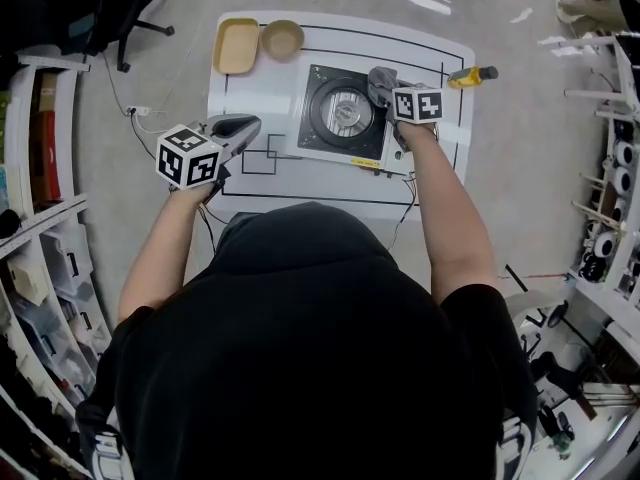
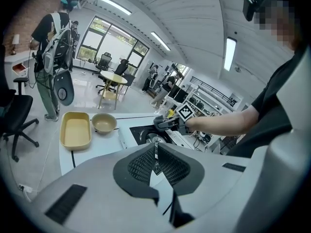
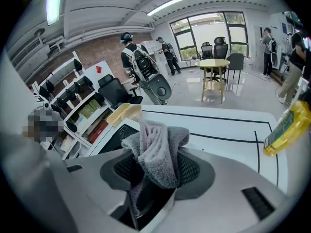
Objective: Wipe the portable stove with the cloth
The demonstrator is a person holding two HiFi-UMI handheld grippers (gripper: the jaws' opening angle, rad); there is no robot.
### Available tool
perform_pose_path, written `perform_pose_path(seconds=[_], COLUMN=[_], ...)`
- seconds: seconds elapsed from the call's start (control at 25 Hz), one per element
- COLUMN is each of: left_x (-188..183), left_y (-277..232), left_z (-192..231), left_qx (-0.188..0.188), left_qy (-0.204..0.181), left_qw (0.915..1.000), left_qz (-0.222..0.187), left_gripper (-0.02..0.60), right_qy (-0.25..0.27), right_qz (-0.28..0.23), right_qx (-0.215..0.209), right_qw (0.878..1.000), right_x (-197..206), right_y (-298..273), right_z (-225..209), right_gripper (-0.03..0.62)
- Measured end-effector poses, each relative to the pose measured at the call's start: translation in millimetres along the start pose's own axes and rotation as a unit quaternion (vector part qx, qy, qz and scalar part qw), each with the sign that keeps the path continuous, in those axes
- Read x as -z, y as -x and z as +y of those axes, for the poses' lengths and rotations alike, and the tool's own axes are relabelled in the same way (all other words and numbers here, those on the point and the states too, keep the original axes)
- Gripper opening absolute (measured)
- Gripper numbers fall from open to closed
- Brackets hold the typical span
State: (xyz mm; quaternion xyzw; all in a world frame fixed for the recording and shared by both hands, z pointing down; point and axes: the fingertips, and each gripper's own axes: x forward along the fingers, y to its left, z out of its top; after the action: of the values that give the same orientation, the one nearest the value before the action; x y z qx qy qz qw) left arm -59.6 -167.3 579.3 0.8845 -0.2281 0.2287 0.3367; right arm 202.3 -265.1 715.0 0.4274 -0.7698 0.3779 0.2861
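Note:
The portable stove (image 1: 343, 114) is a black square with a round silver burner, in the middle of the white table (image 1: 250, 93). My right gripper (image 1: 384, 87) hovers over the stove's far right corner, shut on a bunched grey cloth (image 1: 380, 81). In the right gripper view the cloth (image 3: 156, 149) bulges up between the jaws of that gripper (image 3: 155, 165), with the stove (image 3: 115, 136) to the left. My left gripper (image 1: 238, 126) is held left of the stove, above the table. In its own view the left gripper (image 2: 155, 155) has its pads together with nothing between them.
A yellow tray (image 1: 237, 46) and a tan bowl (image 1: 282, 39) stand at the table's far left. A yellow bottle (image 1: 472, 75) lies at the far right edge. Office chairs, shelves and people stand around the table.

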Motion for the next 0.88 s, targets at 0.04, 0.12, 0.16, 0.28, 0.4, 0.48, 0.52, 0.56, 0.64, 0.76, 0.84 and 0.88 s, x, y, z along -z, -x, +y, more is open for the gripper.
perform_pose_path(seconds=[0.04,0.12,0.16,0.28,0.4,0.48,0.52,0.56,0.64,0.76,0.84,0.88], left_x=[0,-1,-1,0,1,3,4,5,5,6,7,8], left_y=[-2,-4,-5,-6,-6,-7,-7,-7,-6,-4,-1,0], left_z=[-2,-6,-8,-13,-16,-18,-20,-22,-26,-28,-30,-31], left_qx=[0.002,0.005,0.006,0.009,0.011,0.013,0.015,0.016,0.019,0.020,0.020,0.021], left_qy=[-0.002,-0.006,-0.007,-0.011,-0.013,-0.014,-0.015,-0.016,-0.019,-0.023,-0.024,-0.025], left_qw=[1.0000,1.0000,0.9999,0.9999,0.9998,0.9998,0.9997,0.9997,0.9996,0.9995,0.9995,0.9995], left_qz=[0.002,0.004,0.005,0.006,0.007,0.007,0.008,0.009,0.010,0.009,0.007,0.006], left_gripper=[0.035,0.035,0.035,0.035,0.035,0.035,0.035,0.035,0.035,0.035,0.035,0.035], right_qy=[0.000,0.005,0.009,0.009,0.006,0.010,0.011,0.013,0.016,0.025,0.030,0.033], right_qz=[-0.002,-0.003,-0.002,0.001,0.004,0.005,0.005,0.005,0.007,0.012,0.015,0.016], right_qx=[0.001,0.008,0.013,0.023,0.025,0.028,0.029,0.030,0.032,0.035,0.038,0.038], right_qw=[1.000,1.000,1.000,1.000,1.000,1.000,1.000,0.999,0.999,0.999,0.999,0.999], right_x=[2,6,9,20,31,38,41,44,49,58,65,68], right_y=[3,7,10,17,24,27,29,30,33,37,40,41], right_z=[-1,-2,-3,-5,-4,-2,0,2,5,12,17,19], right_gripper=[0.206,0.206,0.206,0.206,0.205,0.204,0.204,0.205,0.204,0.204,0.204,0.204])
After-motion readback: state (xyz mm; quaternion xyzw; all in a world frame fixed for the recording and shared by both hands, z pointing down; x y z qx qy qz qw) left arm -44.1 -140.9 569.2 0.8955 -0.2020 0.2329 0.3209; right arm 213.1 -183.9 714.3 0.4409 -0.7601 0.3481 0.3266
